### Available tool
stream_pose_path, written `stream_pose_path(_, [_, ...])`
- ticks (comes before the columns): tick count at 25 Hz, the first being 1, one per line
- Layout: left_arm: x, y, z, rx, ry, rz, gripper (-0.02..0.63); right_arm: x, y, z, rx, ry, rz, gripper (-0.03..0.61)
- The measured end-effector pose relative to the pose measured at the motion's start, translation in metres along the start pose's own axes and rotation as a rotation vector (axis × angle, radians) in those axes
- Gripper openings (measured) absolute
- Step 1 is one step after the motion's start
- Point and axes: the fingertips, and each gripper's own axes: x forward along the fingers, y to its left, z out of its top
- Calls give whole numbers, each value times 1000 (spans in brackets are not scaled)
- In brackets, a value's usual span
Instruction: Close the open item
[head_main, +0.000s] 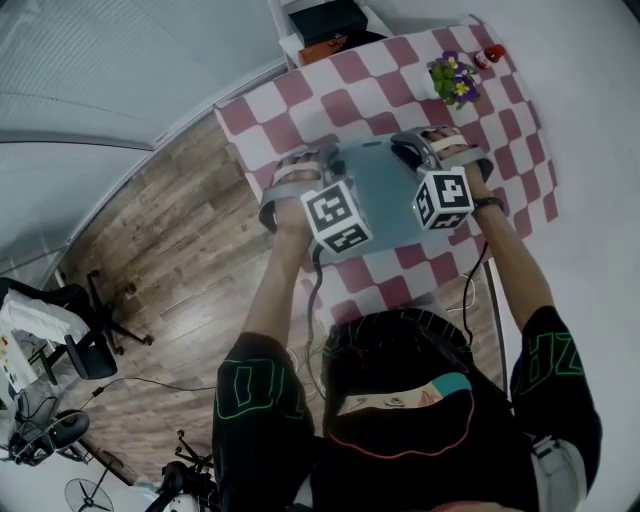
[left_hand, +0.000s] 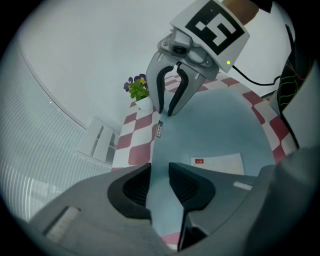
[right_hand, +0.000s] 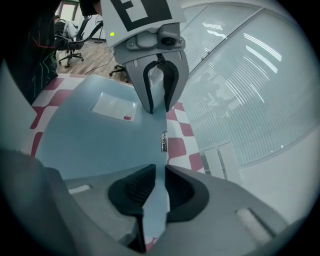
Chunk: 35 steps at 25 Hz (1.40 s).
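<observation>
Straddling the edge of the blue-grey laptop (head_main: 385, 190), the left hand-held gripper (left_hand: 159, 175) and the right hand-held gripper (right_hand: 160, 175) stand slightly spread.

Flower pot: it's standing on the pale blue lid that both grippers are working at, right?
Not quite. The flower pot stands on the checked tablecloth, past the pale blue lid and apart from it, not on it. The left gripper and right gripper are indeed both at that lid. The head view shows this, and the left gripper view also has the pot on the cloth.
</observation>
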Motion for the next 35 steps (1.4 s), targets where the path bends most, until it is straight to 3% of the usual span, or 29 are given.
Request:
stream_pose_path(8, [22,1,-9,-40,32,-86,148,25,8,-8,22,-2,112,73])
stream_pose_path(9, [26,0,-11,-21,49,-81,96,28,10,-8,13,13,123,72])
stream_pose_path(10, [29,-2,-14,15,64,-70,87,30,14,-7,-19,31,129,78])
stream_pose_path(11, [31,-5,-14,56,68,-47,8,32,17,-6,-70,47,122,23])
stream_pose_path(13, [35,-4,-9,94,49,43,5,33,21,-4,-143,64,70,-5])
stream_pose_path(15, [37,-2,-3,73,20,104,5,33,20,-5,-94,58,30,-6])
stream_pose_path(23, [37,-6,4,-25,-30,159,5,33,15,-2,52,58,19,-6])
stream_pose_path(31, [20,-20,2,-167,-56,145,6,16,16,11,235,23,-81,-6])
stream_pose_path(35, [6,-25,-1,-298,-107,131,6,1,20,16,334,-6,-117,-6])
